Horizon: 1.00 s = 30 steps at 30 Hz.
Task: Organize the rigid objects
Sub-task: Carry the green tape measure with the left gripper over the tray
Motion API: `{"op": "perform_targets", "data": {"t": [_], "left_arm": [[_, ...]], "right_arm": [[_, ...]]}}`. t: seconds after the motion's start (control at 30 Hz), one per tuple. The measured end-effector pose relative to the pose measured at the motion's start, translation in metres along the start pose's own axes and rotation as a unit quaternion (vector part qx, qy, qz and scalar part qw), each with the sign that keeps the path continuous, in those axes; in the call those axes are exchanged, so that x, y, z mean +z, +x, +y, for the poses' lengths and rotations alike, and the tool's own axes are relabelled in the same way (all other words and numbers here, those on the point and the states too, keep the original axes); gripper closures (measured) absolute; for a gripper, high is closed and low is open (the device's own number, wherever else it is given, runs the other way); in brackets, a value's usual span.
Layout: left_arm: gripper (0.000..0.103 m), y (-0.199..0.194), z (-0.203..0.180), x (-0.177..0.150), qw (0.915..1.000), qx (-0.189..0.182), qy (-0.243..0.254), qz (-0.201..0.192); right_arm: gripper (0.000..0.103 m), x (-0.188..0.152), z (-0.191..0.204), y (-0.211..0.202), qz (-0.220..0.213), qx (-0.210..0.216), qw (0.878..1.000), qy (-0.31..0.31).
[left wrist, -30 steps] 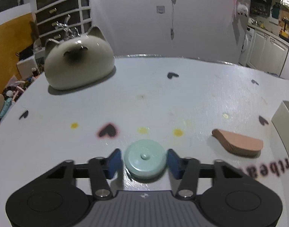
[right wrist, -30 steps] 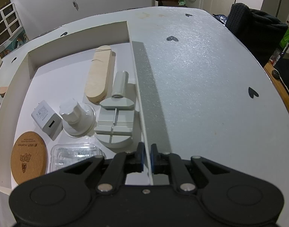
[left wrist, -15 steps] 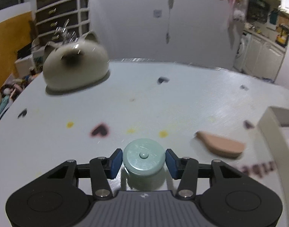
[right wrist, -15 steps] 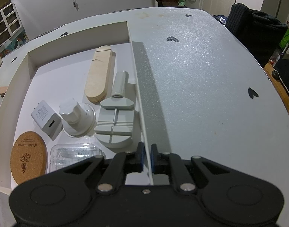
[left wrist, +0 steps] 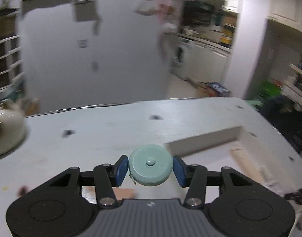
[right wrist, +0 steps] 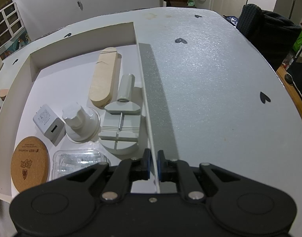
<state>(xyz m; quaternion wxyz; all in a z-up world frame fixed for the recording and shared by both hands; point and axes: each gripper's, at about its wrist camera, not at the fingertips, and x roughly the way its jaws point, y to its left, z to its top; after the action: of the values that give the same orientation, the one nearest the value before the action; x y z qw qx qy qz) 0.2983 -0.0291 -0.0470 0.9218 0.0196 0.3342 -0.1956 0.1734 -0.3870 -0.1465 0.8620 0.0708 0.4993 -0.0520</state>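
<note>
Left tongs (left wrist: 150,169) pinch the round teal tape measure (left wrist: 150,165) across its diameter, blue pads on the rim at 9 and 3 o'clock. It's lifted clear of the desk (left wrist: 111,130), flat face and centre button up toward the camera. A disc has no real long axis; its short axis runs roughly vertical. A small tape tab sticks out at about 7 o'clock on the rim.

The hold makes sense — a grip across the widest part keeps the disc level and lets it go down flat.

Right tongs (right wrist: 153,163) are pressed onto the right-hand wall of the white tray (right wrist: 149,106), one pad each side of the thin wall. My read is that this steadies the tray for the drop.

Tray contents, right wrist view:
- wooden board (right wrist: 104,79), long axis 12–6
- grey tool (right wrist: 121,126), handle toward 12
- white charger (right wrist: 48,124)
- clear-based knob (right wrist: 79,122)
- cork coaster (right wrist: 29,164)
- clear plastic case (right wrist: 77,162)

Free floor sits toward 10–11 o'clock — the likely spot for the tape measure.

In the left wrist view the tray lies at 2–3 o'clock, blurred, with a cat-shaped ceramic (left wrist: 6,130) at 9 o'clock.
</note>
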Motion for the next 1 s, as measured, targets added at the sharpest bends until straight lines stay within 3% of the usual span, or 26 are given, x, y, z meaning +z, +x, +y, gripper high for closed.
{"op": "perform_targets", "data": {"t": [0.2, 0.47, 0.7, 1.0], "left_arm": [[0.053, 0.029, -0.058, 0.004, 0.9972, -0.057, 0.041, 0.024], [0.053, 0.062, -0.114, -0.002, 0.9903, -0.105, 0.065, 0.064], [0.053, 0.101, -0.145, -0.007, 0.9829, -0.124, 0.073, 0.115], [0.053, 0.129, -0.157, -0.016, 0.9795, -0.110, 0.080, 0.149]], "right_arm": [[0.094, -0.001, -0.001, 0.000, -0.002, 0.001, 1.000, 0.000], [0.094, -0.001, -0.003, -0.001, -0.002, 0.005, 1.000, -0.001], [0.095, -0.001, -0.003, -0.001, -0.003, 0.008, 1.000, -0.001], [0.095, -0.001, -0.004, 0.000, -0.003, 0.010, 1.000, 0.000]]}}
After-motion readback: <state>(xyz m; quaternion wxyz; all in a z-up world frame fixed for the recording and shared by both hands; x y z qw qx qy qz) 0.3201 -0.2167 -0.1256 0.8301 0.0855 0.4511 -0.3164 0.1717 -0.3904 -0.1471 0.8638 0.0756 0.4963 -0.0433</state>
